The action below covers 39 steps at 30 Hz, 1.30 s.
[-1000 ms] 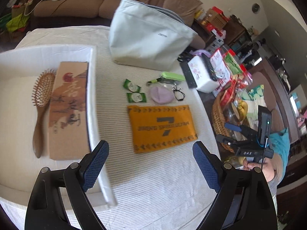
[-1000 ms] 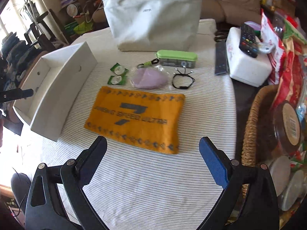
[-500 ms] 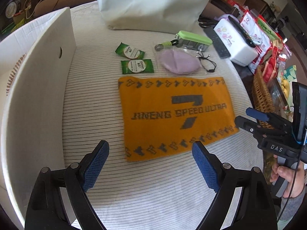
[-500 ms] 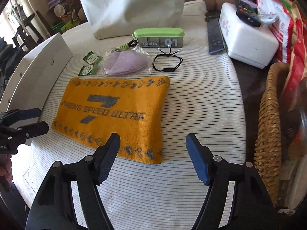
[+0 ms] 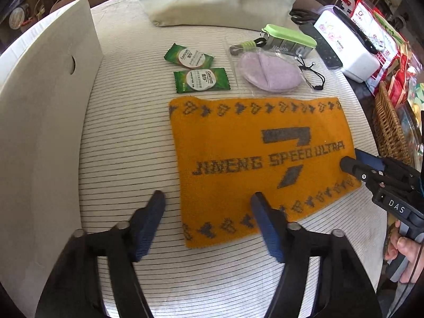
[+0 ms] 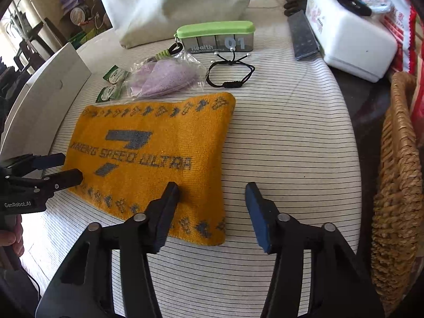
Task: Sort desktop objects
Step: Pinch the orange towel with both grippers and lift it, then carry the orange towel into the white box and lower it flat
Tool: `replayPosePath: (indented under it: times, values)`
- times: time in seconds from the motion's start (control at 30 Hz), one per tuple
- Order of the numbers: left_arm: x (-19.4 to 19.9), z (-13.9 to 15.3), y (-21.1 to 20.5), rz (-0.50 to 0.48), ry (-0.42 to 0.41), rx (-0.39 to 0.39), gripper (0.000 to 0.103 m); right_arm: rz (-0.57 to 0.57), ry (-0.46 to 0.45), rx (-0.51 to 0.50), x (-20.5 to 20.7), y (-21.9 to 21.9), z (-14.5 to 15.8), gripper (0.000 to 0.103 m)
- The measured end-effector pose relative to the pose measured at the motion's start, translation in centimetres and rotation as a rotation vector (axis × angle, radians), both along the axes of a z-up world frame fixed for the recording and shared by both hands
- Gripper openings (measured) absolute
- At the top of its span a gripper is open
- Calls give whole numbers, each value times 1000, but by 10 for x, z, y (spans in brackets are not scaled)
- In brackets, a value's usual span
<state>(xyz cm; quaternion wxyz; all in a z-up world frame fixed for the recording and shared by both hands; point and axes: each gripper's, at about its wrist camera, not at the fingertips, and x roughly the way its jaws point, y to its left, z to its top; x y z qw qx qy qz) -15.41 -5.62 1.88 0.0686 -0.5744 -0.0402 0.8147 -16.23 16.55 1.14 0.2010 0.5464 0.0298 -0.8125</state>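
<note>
Two grippers come down on one orange towel, each at an opposite near corner, and that pairing is what the coming move hangs on. The towel lies flat on the striped tablecloth, its long axis running from nine o'clock to three o'clock as I stand at the near edge, lettering reading along that line.

From the left wrist view, the left gripper straddles the towel's near left corner: one finger sits on bare cloth at about nine o'clock of the corner, the other rests over the orange pile. Its jaws are closing, with the towel's edge between them, but the pads do not yet pinch it.

From the right wrist view, the right gripper does the mirror of this at the near right corner: its left finger lies on the towel, its right finger on the tablecloth toward three o'clock. These jaws are closing too, with the corner in the gap and not yet clamped.

Neither hand is nearer overall; each owns its own end. The white box stands at nine o'clock of the towel, just beside the left gripper, so I judge it the likelier destination. At twelve o'clock, well clear, lie two green sachets and a lilac pad.
</note>
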Motion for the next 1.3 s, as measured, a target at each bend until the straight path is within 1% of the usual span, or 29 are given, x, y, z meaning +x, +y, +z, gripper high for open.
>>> replayPosePath:
  times: [0.03,0.07,0.1,0.13,0.23,0.37,0.47,0.57,0.67,0.77,0.87,0.97,1.07,1.17,1.3]
  values:
    - [-1,1,0,2,-1,9,32,4,0,-6,0,-2,1,20]
    - [-2,2,0,6,-3,29,26,7,10,4,2,-4,2,20]
    - [-2,2,-1,6,-7,56,14,14,16,14,3,-7,4,19]
    - [-3,2,-1,0,-12,77,12,19,20,17,4,-9,5,16]
    - [-1,4,-2,-3,-4,95,12,17,33,5,6,-9,14,10]
    - [3,15,-7,19,16,154,12,33,68,-5,12,-12,34,8]
    - [5,30,-3,-2,35,161,12,57,98,-1,18,-17,54,8]
    - [10,56,-1,-19,73,174,12,69,130,-8,26,-22,77,8]
    - [17,85,-2,-40,113,170,12,79,161,-17,35,-26,103,8]
    - [28,116,-12,-49,153,161,12,92,196,-22,46,-33,129,8]
    - [41,147,-25,-52,197,149,12,107,226,-53,59,-42,158,8]
    - [56,175,-47,-55,233,126,12,136,249,-92,73,-61,187,8]
    - [70,197,-80,-51,246,105,12,176,265,-124,88,-90,213,8]
    - [82,215,-118,-47,261,66,12,223,293,-126,104,-131,234,8]
    - [99,231,-178,-7,272,25,12,293,302,-127,119,-197,247,8]
